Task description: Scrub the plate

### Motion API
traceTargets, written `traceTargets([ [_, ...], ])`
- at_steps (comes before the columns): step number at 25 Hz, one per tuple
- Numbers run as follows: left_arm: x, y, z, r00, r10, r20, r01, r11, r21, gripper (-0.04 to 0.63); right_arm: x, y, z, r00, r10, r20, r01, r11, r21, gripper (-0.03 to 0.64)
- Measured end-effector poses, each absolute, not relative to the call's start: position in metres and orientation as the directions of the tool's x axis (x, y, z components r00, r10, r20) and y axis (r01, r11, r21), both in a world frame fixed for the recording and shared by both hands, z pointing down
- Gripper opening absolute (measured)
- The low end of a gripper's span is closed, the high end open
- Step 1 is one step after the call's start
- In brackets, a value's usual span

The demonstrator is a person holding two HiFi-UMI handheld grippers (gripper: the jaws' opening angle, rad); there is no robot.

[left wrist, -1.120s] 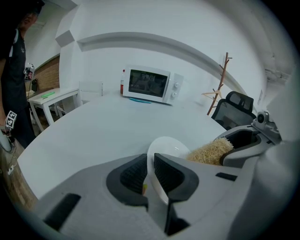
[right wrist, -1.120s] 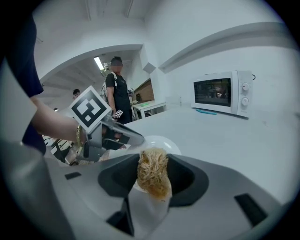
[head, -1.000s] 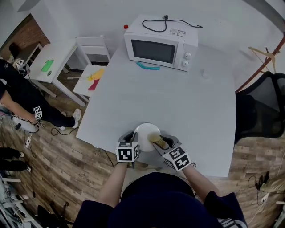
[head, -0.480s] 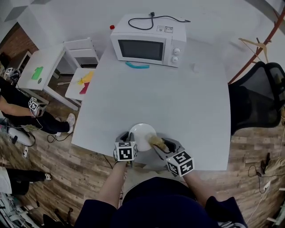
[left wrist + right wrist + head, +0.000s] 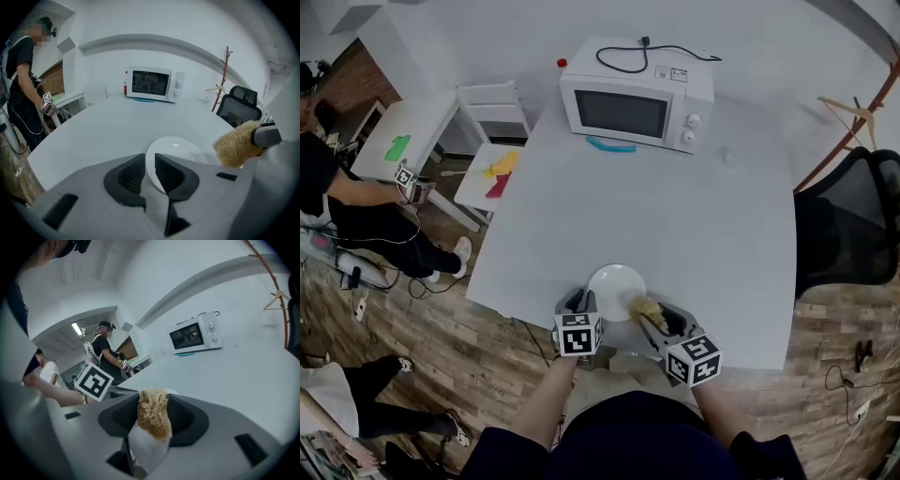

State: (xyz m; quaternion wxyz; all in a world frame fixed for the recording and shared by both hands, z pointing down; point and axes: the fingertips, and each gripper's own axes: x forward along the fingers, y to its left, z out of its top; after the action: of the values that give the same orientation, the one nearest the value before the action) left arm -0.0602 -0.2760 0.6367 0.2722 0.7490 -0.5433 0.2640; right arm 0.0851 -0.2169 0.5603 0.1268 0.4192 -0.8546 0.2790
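Observation:
A white plate [image 5: 617, 281] lies near the front edge of the white table [image 5: 675, 216]. My left gripper [image 5: 584, 302] is at the plate's near-left rim. In the left gripper view the plate's [image 5: 180, 147] rim runs into the narrow gap of the left gripper [image 5: 149, 159], whose pads close on it. My right gripper [image 5: 649, 314] is shut on a tan fibrous scrubber [image 5: 644, 307] that rests at the plate's near-right rim. The right gripper view shows the scrubber [image 5: 152, 413] clamped between the right gripper's [image 5: 152, 401] jaws and hiding the plate behind it.
A white microwave [image 5: 636, 94] stands at the table's far side with a teal object [image 5: 611, 144] in front of it. A black office chair [image 5: 853, 225] is at the right. A small white table [image 5: 422, 127] and a person [image 5: 356, 206] are at the left.
The scrubber has slid from the plate's right part toward its near-right rim. The left gripper stays at the plate's rim. The person at the left has moved closer to the small table.

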Motion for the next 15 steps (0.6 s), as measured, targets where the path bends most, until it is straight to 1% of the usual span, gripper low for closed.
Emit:
traceTargets([
  [2, -0.062, -0.266, 0.622, 0.293, -0.682, 0.67, -0.954, -0.255, 0.157, 0.063, 0.078, -0.215, 0.555, -0.617, -0.653, 0.44, -0.787, 0.495, -0.368, 0.181],
  [8, -0.066, -0.219, 0.582, 0.356, -0.705, 0.613, -0.934, -0.274, 0.228, 0.029, 0.055, -0.192, 0.525, -0.613, -0.69, 0.386, -0.789, 0.509, -0.344, 0.181],
  [15, -0.072, -0.154, 0.542, 0.458, -0.697, 0.552, -0.888, -0.388, 0.248, 0.018, 0.039, -0.141, 0.486, -0.543, -0.778, 0.316, -0.835, 0.458, -0.305, 0.181],
])
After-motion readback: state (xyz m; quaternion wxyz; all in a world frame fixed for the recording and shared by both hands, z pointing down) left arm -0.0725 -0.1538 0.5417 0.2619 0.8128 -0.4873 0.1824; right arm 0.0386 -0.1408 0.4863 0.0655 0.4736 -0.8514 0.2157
